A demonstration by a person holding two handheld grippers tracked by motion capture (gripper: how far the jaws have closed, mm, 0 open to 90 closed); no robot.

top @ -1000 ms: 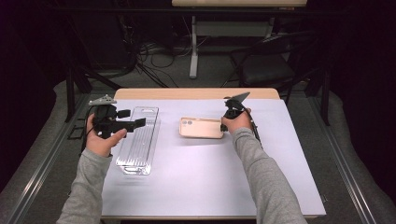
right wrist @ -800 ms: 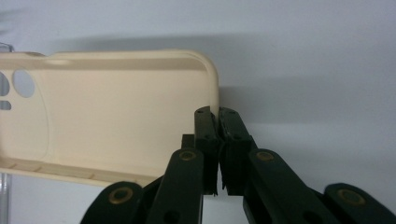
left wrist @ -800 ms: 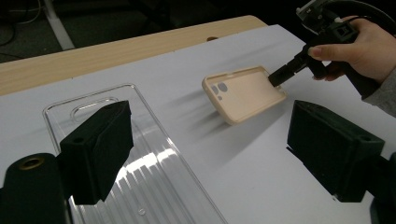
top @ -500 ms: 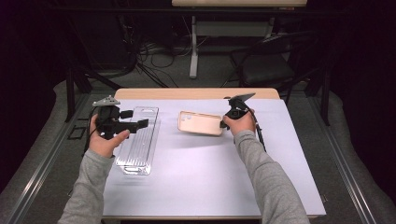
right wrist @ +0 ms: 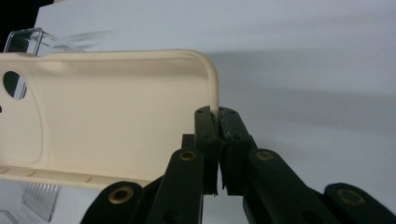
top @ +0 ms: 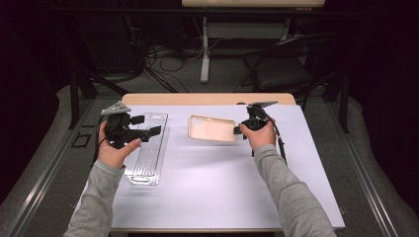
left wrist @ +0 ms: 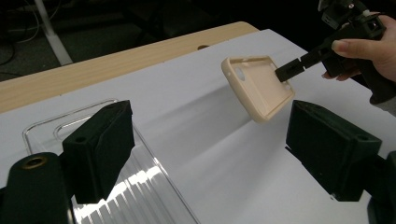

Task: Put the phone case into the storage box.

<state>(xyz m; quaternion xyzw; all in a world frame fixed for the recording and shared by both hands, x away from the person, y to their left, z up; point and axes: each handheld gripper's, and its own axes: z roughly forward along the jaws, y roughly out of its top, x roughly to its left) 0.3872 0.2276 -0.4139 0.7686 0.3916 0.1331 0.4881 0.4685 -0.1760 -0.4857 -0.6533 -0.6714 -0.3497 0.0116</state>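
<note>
Beige phone case point(top: 212, 129), hollow side showing, round cutout.

We look from above the near side of the table point(top: 207, 197), forward and down, far enough to take in its whole top and the floor beyond. Our left gripper view rides low above the white sheet, looking between its own two black jaws across toward the beige phone case point(left wrist: 258, 86) and the right gripper point(left wrist: 286, 73) farther off. Our right gripper view sits very close, almost against that same case. All three views share the case and the clear case point(top: 146, 148).
</note>
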